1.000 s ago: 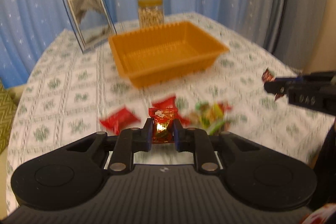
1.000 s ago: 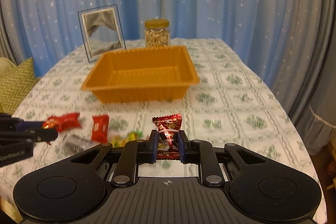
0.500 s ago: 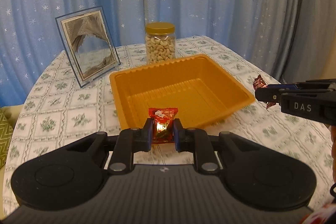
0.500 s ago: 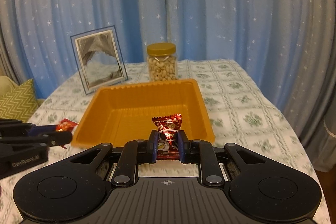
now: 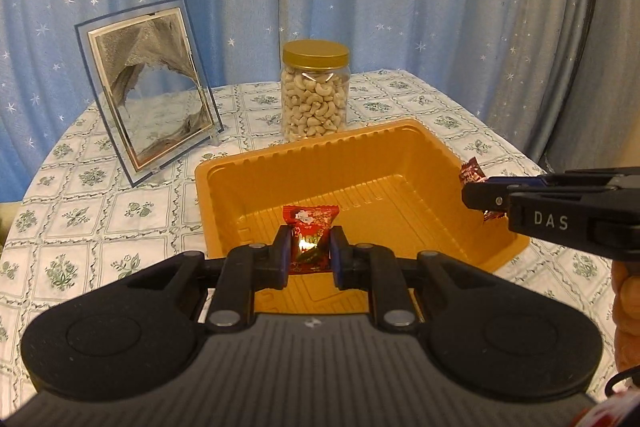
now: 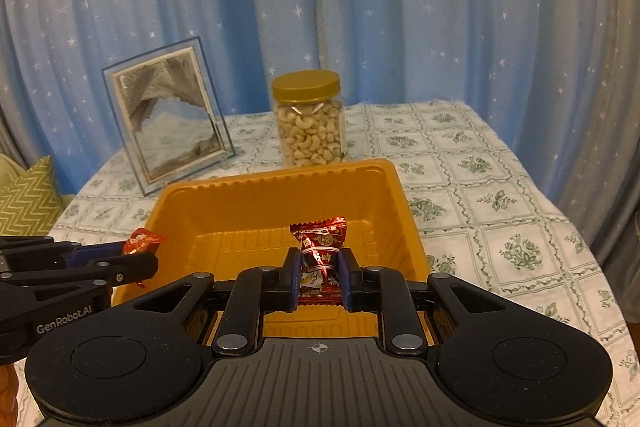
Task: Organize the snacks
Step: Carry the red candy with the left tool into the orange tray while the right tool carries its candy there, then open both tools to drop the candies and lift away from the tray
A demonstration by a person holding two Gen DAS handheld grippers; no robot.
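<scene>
An orange plastic tray [image 5: 424, 143] [image 6: 276, 187] lies on the table, with nothing in it. My left gripper [image 5: 308, 251] is shut on a bright red wrapped snack [image 5: 310, 227] and holds it over the tray's near part. My right gripper [image 6: 320, 277] is shut on a dark red wrapped snack [image 6: 320, 245] and holds it over the tray's near right part. The right gripper also shows in the left wrist view [image 5: 476, 195], at the tray's right rim. The left gripper shows in the right wrist view [image 6: 140, 263], at the tray's left rim.
A jar of cashews [image 5: 314, 91] [image 6: 308, 123] with a gold lid stands just behind the tray. A framed picture [image 5: 148, 95] [image 6: 168, 115] leans at the back left. A green cushion [image 6: 28, 199] lies off the table's left. Blue curtains hang behind.
Both grippers, each still shut on its snack, have moved forward from the loose snacks at the table's front to over the tray. The tray now looks nearer.
</scene>
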